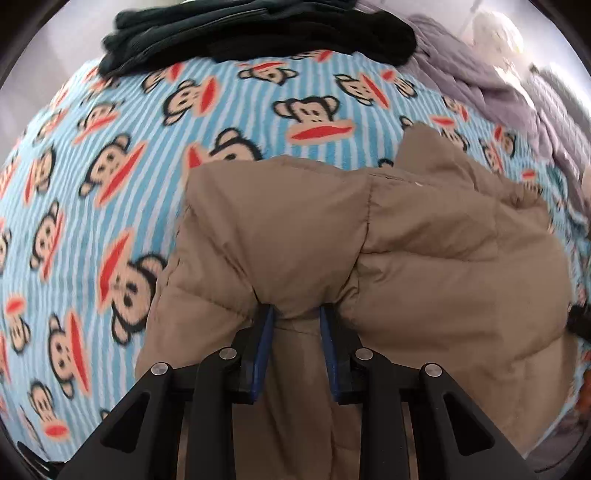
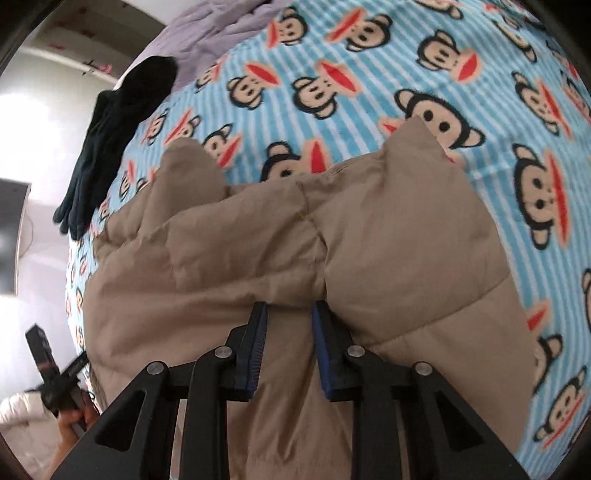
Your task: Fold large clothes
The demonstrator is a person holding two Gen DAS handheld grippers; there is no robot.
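- The jacket (image 1: 424, 251), a tan padded garment, lies bunched on the blanket (image 1: 110, 192), which is printed with blue and white stripes and monkey faces.
- The left gripper (image 1: 296, 314) is clamped on a fold of the jacket; tan fabric fills the space between its two blue-padded fingers (image 1: 263, 347).
- The right gripper (image 2: 289, 308) is likewise closed on a fold of the jacket (image 2: 388, 229), with fabric bunched between its blue-padded fingers (image 2: 255, 343).
- Left wrist view only: the dark clothes (image 1: 258, 33) appear as a wide folded pile beyond the jacket, at the far edge of the blanket. A grey cover (image 1: 480, 85) lies crumpled to the right of that pile.
- Right wrist view only: the dark clothes (image 2: 110, 144) lie to the left of the jacket, at the edge of the blanket (image 2: 369, 55). The grey cover (image 2: 207, 33) lies beyond them.
- Right wrist view only: left of the jacket and below it in the picture, a hand (image 2: 70, 424) grips a black handle; the gripper on that handle is hidden behind the jacket.
- Room, right wrist view: a pale wall (image 2: 44, 110) stands left of the jacket, past the blanket edge. A dark panel (image 2: 11, 236) sits against it; what it is cannot be told.
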